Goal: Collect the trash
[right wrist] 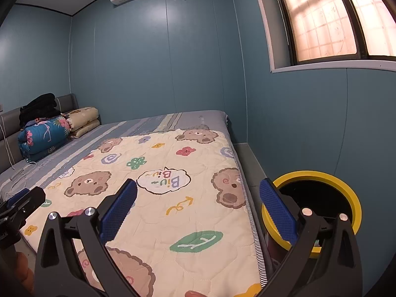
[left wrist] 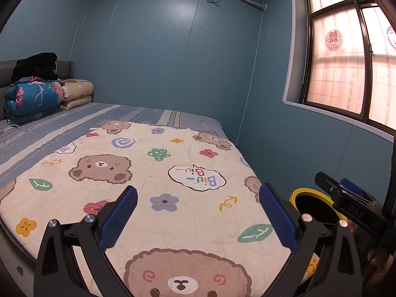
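A round bin with a yellow rim (right wrist: 314, 175) and a black inside stands on the floor by the bed's right edge; in the left wrist view the yellow-rimmed bin (left wrist: 300, 192) shows behind my right finger. My left gripper (left wrist: 198, 214) is open above the cream bear-print quilt (left wrist: 158, 188), nothing between its blue pads. My right gripper (right wrist: 198, 211) is open too, over the quilt (right wrist: 173, 198), its right finger in front of the bin. The right gripper (left wrist: 346, 193) also shows in the left wrist view, the left gripper (right wrist: 17, 203) in the right wrist view. No trash is visible on the quilt.
Folded quilts (left wrist: 37, 94) and dark clothes are stacked by the grey headboard (right wrist: 10, 121). A white cable (right wrist: 17, 173) lies on the striped sheet at left. Blue walls close the far and right sides, with a window (left wrist: 346, 61) on the right. A narrow floor strip (right wrist: 250, 163) runs beside the bed.
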Tool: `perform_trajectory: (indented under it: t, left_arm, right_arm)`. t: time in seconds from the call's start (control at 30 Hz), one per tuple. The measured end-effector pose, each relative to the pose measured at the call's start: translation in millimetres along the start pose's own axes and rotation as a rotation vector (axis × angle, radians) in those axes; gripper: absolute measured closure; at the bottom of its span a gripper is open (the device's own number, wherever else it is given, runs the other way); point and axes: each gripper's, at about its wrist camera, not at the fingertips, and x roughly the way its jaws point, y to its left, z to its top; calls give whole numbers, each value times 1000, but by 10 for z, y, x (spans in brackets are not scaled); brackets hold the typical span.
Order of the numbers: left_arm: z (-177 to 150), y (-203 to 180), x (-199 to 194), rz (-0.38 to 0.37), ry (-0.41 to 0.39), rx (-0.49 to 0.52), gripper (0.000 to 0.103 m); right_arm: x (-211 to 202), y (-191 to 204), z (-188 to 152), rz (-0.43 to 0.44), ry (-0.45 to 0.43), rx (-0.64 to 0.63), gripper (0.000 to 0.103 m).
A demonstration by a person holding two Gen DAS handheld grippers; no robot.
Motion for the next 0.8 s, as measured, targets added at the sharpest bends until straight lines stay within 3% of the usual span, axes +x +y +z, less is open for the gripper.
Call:
perform_trajectory:
  t: [0.8]
  left_arm:
    - [-28, -4, 33, -2, 10, -3, 8]
  right_arm:
    - [45, -7, -39, 4, 12, 5, 8]
